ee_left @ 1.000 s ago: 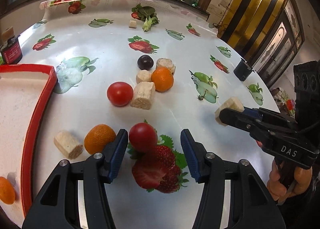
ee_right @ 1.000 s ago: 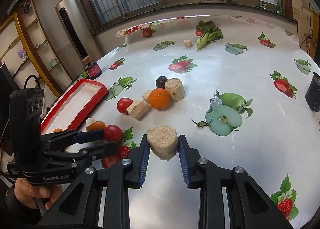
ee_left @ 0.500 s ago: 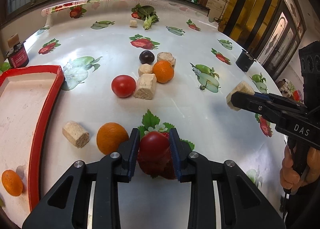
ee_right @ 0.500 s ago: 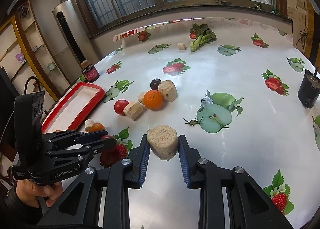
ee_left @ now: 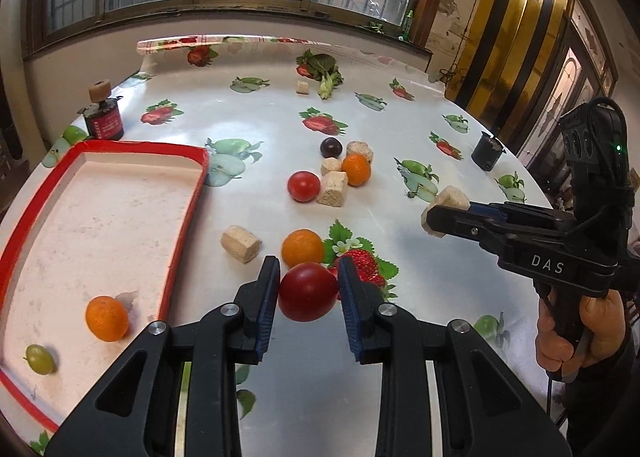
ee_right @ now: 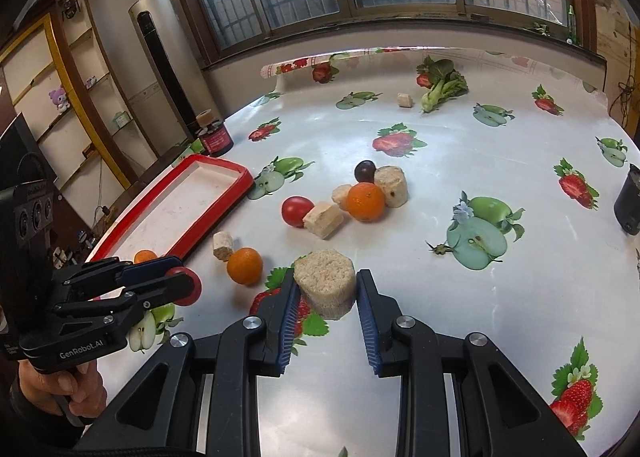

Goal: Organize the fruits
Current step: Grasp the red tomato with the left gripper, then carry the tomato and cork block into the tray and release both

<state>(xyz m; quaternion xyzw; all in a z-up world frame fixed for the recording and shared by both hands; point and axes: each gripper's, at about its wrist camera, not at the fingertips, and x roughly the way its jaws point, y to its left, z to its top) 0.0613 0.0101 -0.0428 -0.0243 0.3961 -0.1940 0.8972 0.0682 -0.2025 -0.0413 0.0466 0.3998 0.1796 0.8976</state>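
Note:
My left gripper (ee_left: 308,289) is shut on a red tomato (ee_left: 307,292) and holds it above the table, right of the red-rimmed tray (ee_left: 188,217). The tray holds an orange (ee_left: 106,318) and a green grape (ee_left: 39,358). My right gripper (ee_right: 325,291) is shut on a beige cork block (ee_right: 325,286), raised over the table; it also shows in the left wrist view (ee_left: 444,213). On the table lie an orange (ee_left: 302,248), a second tomato (ee_left: 304,186), another orange (ee_left: 356,169) and a dark plum (ee_left: 331,147).
Several cork blocks lie among the fruit, one (ee_left: 241,244) near the tray's right rim. A red jar (ee_left: 105,123) stands behind the tray, a black cup (ee_left: 486,151) at the right edge, and leafy greens (ee_left: 326,75) at the back.
My left gripper closed on the tomato, lifted it off the table and swung left toward the tray. My right gripper kept its cork block and rose slightly.

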